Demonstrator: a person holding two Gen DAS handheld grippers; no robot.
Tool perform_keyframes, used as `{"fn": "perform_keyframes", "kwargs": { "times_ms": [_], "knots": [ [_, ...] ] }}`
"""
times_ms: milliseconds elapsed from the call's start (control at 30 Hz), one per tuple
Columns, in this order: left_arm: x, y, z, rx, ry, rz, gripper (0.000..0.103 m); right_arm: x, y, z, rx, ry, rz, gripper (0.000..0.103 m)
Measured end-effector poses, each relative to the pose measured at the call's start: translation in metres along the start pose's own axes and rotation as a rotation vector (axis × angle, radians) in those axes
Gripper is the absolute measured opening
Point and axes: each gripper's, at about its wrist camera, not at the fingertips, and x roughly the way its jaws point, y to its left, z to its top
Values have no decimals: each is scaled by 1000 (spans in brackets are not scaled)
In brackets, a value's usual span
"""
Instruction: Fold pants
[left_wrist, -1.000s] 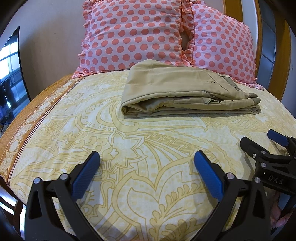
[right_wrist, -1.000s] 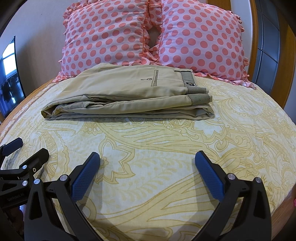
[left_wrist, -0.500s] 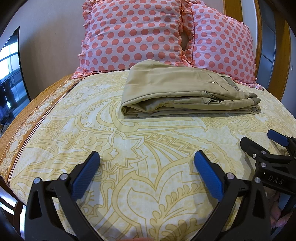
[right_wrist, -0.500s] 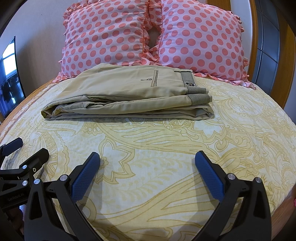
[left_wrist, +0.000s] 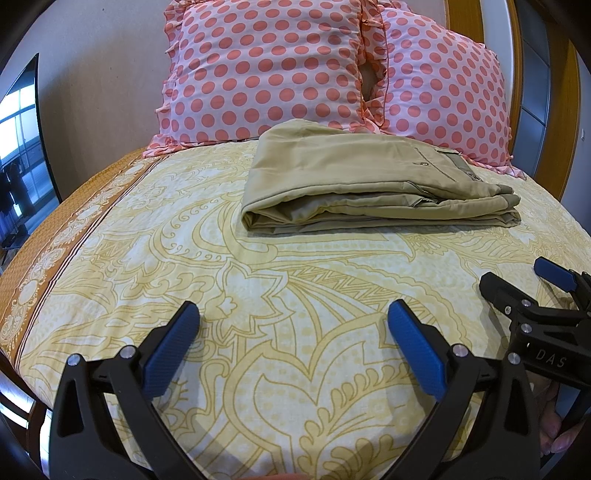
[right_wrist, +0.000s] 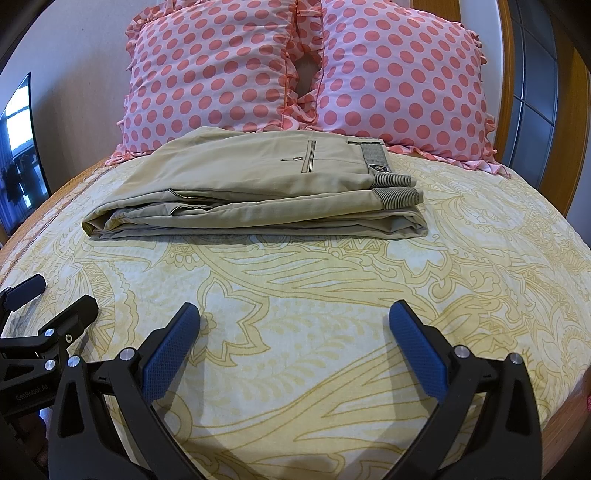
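Currently, the khaki pants (left_wrist: 369, 184) are seen folded into a compact multi-layer stack, lying upper centre of the left wrist frame on the yellow patterned bedspread (left_wrist: 258, 295); in the right wrist frame the same pants (right_wrist: 258, 192) sit upper centre-left, with the striped waistband end toward the right and the rounded fold toward the left. The far edge of the stack is set against two pink polka-dot pillows (right_wrist: 303, 70) propped side by side at the top of the frame. The left gripper (left_wrist: 293, 317) is held low over the bedspread at the bottom of its frame, blue pads spread wide, nothing pinched; it is also seen at the lower left edge of the right wrist frame (right_wrist: 51, 295). The right gripper (right_wrist: 294, 317) is held likewise at the bottom of its frame, pads spread wide and empty; it shows at the right edge of the left wrist frame (left_wrist: 524, 275). Both grippers are well apart from the pants. A dark screen (left_wrist: 22, 147) is visible at the left edge.
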Motion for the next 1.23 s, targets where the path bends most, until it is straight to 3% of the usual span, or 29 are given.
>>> {"fn": "perform_keyframes", "kwargs": {
  "times_ms": [1233],
  "knots": [
    [0, 0, 2, 2, 16, -1, 101, 1, 0, 0, 1, -3, -1, 102]
  ]
}}
